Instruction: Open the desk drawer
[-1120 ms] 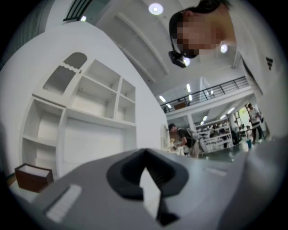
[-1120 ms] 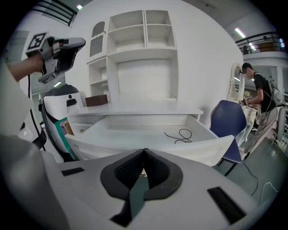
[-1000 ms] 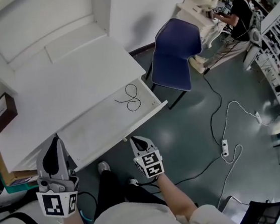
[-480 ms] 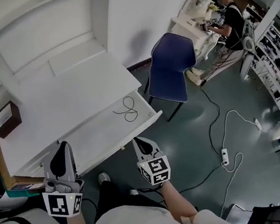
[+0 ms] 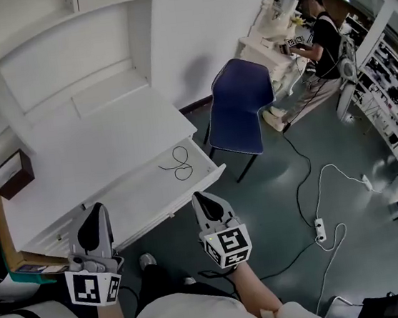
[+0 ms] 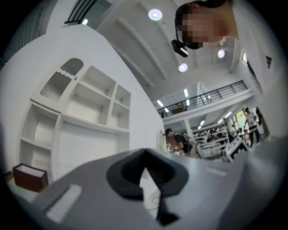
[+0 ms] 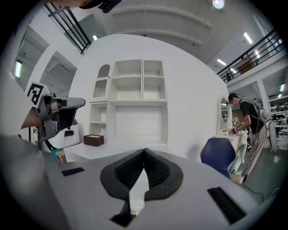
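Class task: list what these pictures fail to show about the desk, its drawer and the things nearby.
- Drawer front face: head view looks down, so only its top edge shows; any handle is unclear.
- Drawer's left corner: head view, behind the left gripper.
- Box contents: too small in the head view, side-on in both gripper views.
- What the far person handles: too small in all views.
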A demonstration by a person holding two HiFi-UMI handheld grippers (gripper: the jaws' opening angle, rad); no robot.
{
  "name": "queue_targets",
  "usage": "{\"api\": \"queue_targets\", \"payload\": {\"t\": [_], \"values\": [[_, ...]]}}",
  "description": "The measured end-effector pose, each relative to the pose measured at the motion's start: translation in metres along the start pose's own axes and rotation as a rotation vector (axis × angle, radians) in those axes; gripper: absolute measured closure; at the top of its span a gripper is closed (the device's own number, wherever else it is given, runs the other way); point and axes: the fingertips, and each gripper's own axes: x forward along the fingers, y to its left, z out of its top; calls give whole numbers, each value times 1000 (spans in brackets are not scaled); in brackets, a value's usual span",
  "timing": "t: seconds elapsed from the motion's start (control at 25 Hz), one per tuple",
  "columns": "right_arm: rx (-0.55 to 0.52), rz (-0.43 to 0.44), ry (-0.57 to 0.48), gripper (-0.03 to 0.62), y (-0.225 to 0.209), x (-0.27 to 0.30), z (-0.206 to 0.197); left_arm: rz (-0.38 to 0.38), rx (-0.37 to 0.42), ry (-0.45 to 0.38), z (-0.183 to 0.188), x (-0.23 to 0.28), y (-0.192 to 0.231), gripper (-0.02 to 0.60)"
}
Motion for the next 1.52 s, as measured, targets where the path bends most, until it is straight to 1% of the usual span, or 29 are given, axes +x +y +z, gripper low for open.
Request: {"api": "queue_targets", "payload": {"t": [0.28,0.72,0.84,1.08,1.52], "values": [[-16,-6,-90,592,-2,-21,39,-5,7,-7,7,-6,-14,577],[-68,4,-171,592,-4,-57,79,42,13,1,14,-22,-36,577],[-85,2,-186,592,-6,-67,84,48,17,6,15,-26,-44,577],[-83,1,-218,594,-10,-79,95,58,26,13,16,-30,-55,577],[-94,14,-253,594,-12,-90,100,73,21,20,14,-34,-68,577]]}}
